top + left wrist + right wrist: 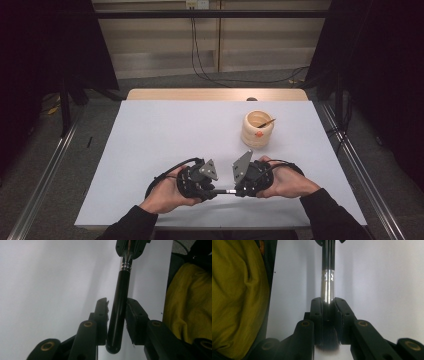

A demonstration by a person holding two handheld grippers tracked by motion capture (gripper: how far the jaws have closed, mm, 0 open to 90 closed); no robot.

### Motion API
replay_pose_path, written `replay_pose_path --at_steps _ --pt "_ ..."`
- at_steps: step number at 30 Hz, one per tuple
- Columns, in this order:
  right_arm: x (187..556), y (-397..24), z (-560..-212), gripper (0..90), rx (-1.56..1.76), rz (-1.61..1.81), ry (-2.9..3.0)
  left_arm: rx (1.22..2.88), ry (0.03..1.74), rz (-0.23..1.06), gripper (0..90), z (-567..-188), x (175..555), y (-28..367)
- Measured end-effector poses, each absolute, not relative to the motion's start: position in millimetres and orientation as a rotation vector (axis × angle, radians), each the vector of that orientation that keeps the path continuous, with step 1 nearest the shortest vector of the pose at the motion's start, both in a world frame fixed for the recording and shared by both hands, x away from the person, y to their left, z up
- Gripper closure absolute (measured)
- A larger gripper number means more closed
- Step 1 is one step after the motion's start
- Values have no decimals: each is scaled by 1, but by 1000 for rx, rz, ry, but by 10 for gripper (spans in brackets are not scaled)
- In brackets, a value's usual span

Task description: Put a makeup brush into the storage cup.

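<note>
A brush with a black handle (121, 290) and a silver ferrule (327, 282) hangs level between my two grippers, low over the near edge of the white table sheet (165, 140). My right gripper (328, 301) is shut on the ferrule end, with dark bristles showing behind its jaws. My left gripper (117, 301) has its pads against both sides of the handle near the rounded butt. In the high view the left gripper (212, 192) and the right gripper (239, 191) face each other, with the brush (226, 191) spanning the short gap.
A ribbed wooden holder (258, 129) stands on the sheet behind the right hand, with a thin stick leaning in it and an orange spot on its front. Yellow fabric (185, 302) lies just beyond the near table edge. Metal rails run along both sides.
</note>
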State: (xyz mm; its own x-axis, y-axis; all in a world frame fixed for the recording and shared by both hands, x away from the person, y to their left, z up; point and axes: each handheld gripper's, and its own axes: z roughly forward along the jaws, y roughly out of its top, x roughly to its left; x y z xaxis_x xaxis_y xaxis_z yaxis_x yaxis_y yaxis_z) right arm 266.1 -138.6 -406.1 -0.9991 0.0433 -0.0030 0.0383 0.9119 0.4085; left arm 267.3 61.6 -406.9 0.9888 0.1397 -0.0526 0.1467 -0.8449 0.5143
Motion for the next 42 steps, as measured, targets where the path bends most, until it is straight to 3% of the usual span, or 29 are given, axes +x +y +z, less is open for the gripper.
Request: replay_pose_path --at_steps 36,42 --pt "266 -136 -411 766 0 692 3047 2604 192 -100 794 -417 262 54" --pt "267 -137 -412 714 8 708 3047 2589 214 -114 795 -418 264 57"
